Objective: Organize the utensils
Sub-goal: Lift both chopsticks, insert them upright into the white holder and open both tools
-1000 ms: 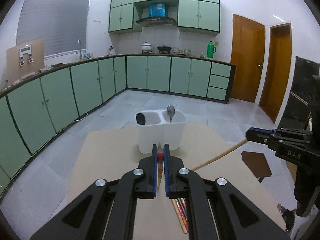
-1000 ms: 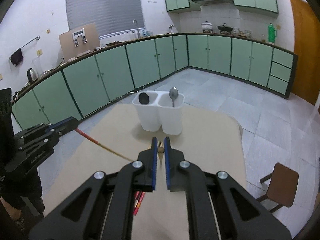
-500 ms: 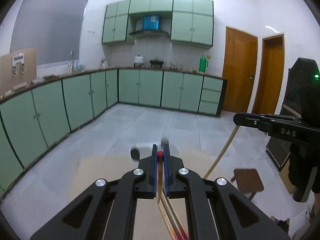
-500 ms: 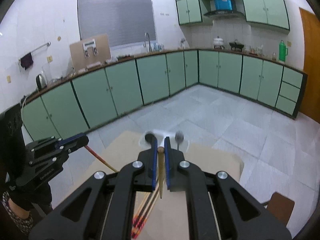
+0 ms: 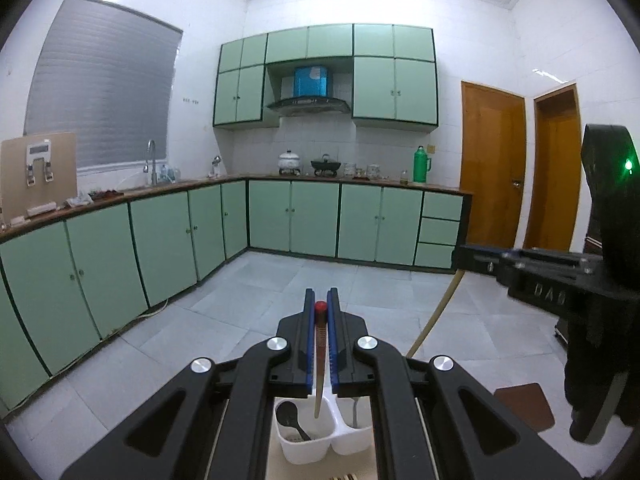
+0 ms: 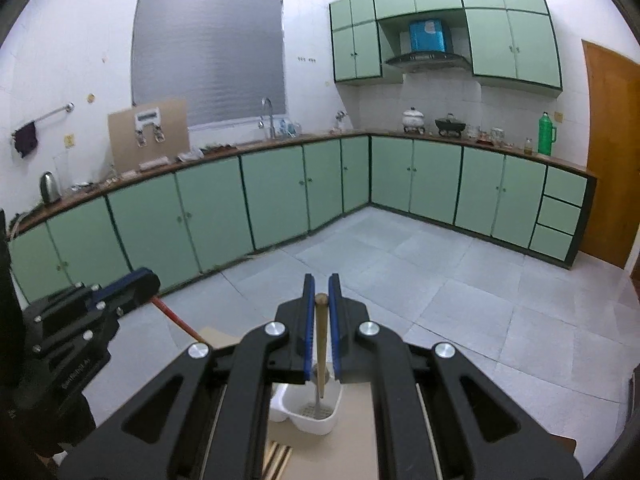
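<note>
A: Where are the utensils seen?

B: A red-tipped chopstick (image 5: 319,354) is clamped between the blue pads of the left gripper (image 5: 320,304), its lower end hanging above the left compartment of the white utensil holder (image 5: 304,446). A plain wooden chopstick (image 6: 321,344) is clamped in the same way by the right gripper (image 6: 321,290), and its tip hangs over the holder's right compartment (image 6: 316,420).

A: So both claws are clenched?

B: Yes, each is closed tight on its own chopstick, with the stick held upright between the pads.

A: What is already kept in the holder?

B: A dark spoon (image 5: 290,420) is seen leaning in the left compartment, and a metal spoon handle (image 5: 355,410) is seen in the right one. The holder is set on a tan table (image 6: 348,446), near the camera. A few more chopsticks (image 6: 280,454) are laid on the table, nearer than the holder.

A: And further out?

B: A grey tiled floor (image 5: 360,292) is seen beyond the table, bordered by green cabinets (image 5: 312,220) along the left and far walls. Two wooden doors (image 5: 492,168) are seen on the right.
</note>
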### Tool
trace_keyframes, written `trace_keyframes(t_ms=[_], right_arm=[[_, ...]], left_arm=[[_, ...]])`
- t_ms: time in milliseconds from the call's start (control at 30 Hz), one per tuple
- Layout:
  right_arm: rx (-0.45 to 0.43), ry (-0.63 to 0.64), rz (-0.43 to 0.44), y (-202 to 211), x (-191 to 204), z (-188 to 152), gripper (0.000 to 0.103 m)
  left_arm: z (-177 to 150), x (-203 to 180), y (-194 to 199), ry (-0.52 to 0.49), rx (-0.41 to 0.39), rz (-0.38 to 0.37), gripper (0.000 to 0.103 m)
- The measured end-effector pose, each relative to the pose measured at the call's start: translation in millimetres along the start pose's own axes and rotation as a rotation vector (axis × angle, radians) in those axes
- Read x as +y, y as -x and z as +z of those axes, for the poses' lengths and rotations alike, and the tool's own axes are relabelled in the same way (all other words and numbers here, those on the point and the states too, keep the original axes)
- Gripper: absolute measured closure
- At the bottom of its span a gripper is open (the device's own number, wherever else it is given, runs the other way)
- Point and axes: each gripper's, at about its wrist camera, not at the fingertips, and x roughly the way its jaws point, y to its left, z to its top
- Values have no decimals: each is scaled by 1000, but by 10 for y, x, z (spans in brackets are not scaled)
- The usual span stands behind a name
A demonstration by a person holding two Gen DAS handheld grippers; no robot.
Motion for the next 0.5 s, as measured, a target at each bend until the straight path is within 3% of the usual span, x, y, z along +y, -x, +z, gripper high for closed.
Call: trace_keyframes(t_ms=[333, 467, 500], right_arm=[[139, -40, 37, -649, -38, -507, 96], [157, -41, 26, -668, -2, -591, 91], [154, -44, 24, -636, 5, -605, 83]], left_arm=[[-515, 155, -621, 24, 153, 19, 97], [-630, 203, -670, 23, 189, 27, 95], [-646, 210, -660, 21, 193, 29, 93]])
